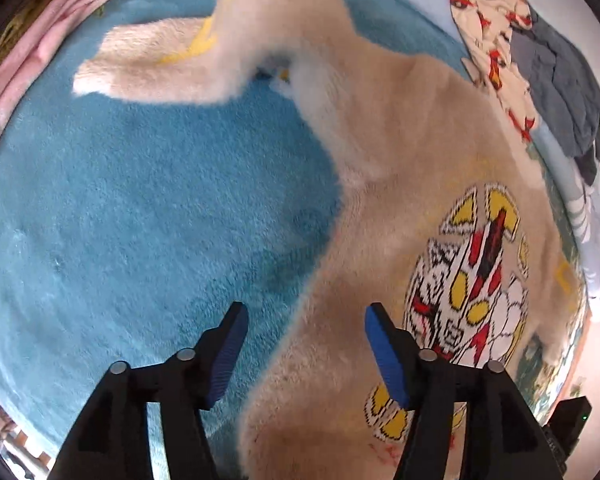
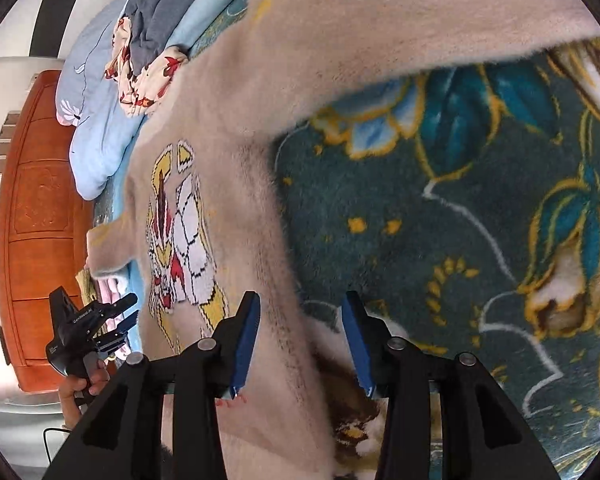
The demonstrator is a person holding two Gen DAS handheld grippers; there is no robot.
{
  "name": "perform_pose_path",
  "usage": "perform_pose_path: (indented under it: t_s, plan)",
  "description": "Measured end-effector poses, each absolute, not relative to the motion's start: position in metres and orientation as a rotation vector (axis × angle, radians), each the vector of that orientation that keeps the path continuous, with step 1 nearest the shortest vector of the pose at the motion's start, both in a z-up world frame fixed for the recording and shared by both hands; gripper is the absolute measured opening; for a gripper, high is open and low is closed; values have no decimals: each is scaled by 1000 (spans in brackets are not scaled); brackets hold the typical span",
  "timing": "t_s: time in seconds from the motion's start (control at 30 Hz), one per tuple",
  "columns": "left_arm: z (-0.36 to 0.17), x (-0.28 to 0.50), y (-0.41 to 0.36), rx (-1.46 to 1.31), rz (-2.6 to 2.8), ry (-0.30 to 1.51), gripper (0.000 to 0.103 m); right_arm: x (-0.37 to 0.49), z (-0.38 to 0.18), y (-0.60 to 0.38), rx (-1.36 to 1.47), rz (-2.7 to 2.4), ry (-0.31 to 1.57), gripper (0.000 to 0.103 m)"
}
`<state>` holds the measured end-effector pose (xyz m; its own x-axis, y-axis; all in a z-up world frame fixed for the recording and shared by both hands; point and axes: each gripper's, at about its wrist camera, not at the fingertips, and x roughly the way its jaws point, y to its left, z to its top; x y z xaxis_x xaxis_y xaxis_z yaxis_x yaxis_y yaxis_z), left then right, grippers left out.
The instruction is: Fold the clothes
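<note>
A fuzzy beige sweater (image 1: 384, 152) with a red, yellow and white robot-head picture (image 1: 472, 284) lies spread on a blue plush blanket (image 1: 140, 200). One sleeve (image 1: 152, 62) stretches to the upper left. My left gripper (image 1: 304, 312) is open over the sweater's left side edge, holding nothing. In the right wrist view the same sweater (image 2: 228, 128) lies on a dark teal flowered blanket (image 2: 440, 216). My right gripper (image 2: 300, 300) is open above the sweater's edge, empty. The left gripper (image 2: 116, 320) also shows there at the lower left, in a hand.
A pile of clothes lies beyond the sweater: a cream print garment (image 1: 488, 28) and a grey-blue one (image 1: 560, 80). Pink fabric (image 1: 52, 40) lies at the upper left. A light blue quilt (image 2: 96, 120) and a brown wooden door (image 2: 40, 220) are at the left.
</note>
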<state>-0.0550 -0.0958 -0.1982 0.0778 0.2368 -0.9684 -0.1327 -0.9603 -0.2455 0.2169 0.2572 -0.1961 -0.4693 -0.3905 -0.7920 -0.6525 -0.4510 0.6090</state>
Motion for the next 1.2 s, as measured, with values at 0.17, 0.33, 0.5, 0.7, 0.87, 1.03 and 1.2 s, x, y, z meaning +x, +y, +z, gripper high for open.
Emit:
perform_pose_path:
  t_s: [0.17, 0.33, 0.5, 0.7, 0.87, 1.03, 1.2]
  plan:
    - [-214, -20, -100, -2121, 1935, -236, 69, 229, -203, 242, -1527, 1996, 1616, 47]
    - [-208, 5, -110, -2092, 1941, -217, 67, 243, -203, 231, -1543, 2020, 1616, 47]
    - [-197, 20, -130, -2067, 1946, -275, 51, 244, -202, 219, -1540, 2047, 1610, 47]
    - [-187, 44, -133, -2038, 1935, -257, 31, 233, -194, 205, -1555, 2089, 1531, 27]
    - [-168, 65, -113, -1954, 1872, -201, 14, 228, -162, 218, -1507, 2154, 1424, 10]
    - [-133, 89, -74, -1868, 1815, -21, 14, 230, -101, 239, -1444, 2266, 1220, 9]
    - [-121, 104, -56, -1850, 1873, 176, 14, 250, -96, 249, -1598, 2236, 1115, 9]
